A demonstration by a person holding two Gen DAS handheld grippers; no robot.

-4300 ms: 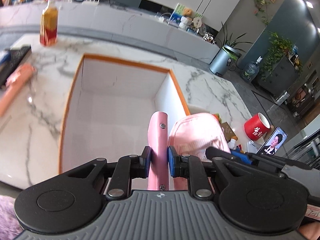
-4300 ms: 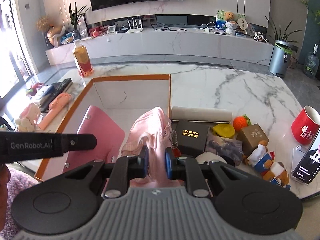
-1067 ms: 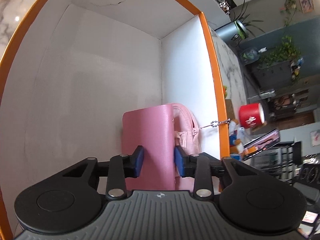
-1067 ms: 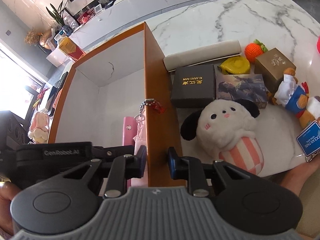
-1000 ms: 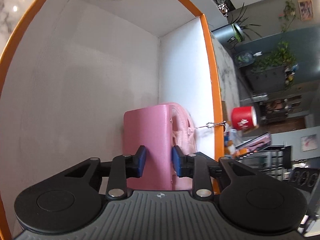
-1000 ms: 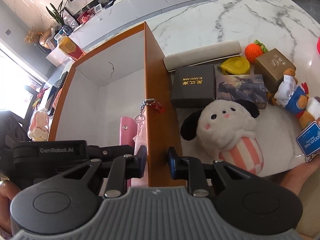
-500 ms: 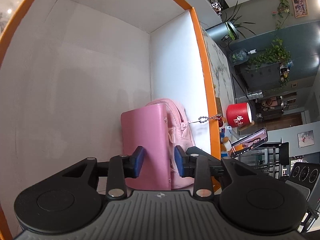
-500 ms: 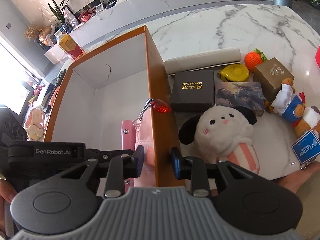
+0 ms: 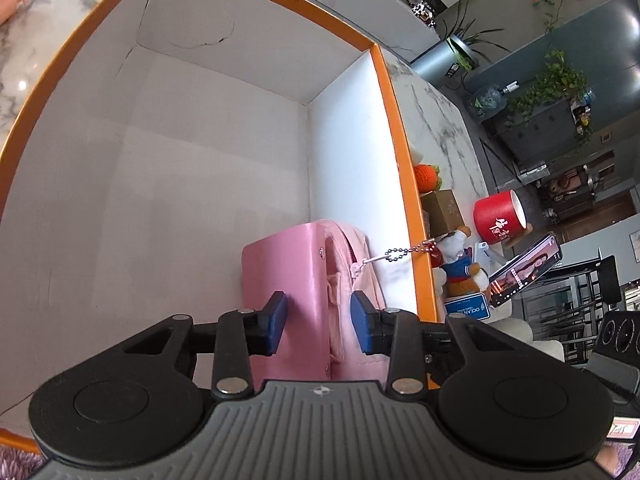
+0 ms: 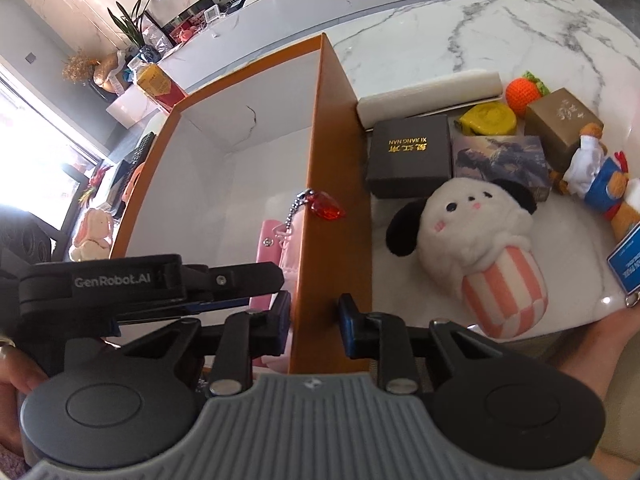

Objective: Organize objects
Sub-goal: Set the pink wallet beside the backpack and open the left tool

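Note:
A pink bag (image 9: 288,300) stands upright inside the orange-rimmed white box (image 9: 200,160), against its right wall. Its bead chain with a red charm (image 10: 326,208) hangs over the box's rim. My left gripper (image 9: 318,326) is open, its pads either side of the bag's top without touching. My right gripper (image 10: 314,322) is open and straddles the box's right wall (image 10: 324,200), empty. The bag also shows in the right wrist view (image 10: 272,256), partly hidden behind the left gripper's body.
On the marble table right of the box lie a plush dog (image 10: 476,232), a black box (image 10: 408,156), a picture box (image 10: 500,160), a yellow item (image 10: 486,120), an orange knit ball (image 10: 520,94), a brown box (image 10: 560,124), a rolled mat (image 10: 428,94) and a doll (image 10: 596,176). A red cup (image 9: 498,220) stands further right.
Both grippers have let go of the pink bag and opened. The bag now stands in the box. Both grippers have drawn back slightly.

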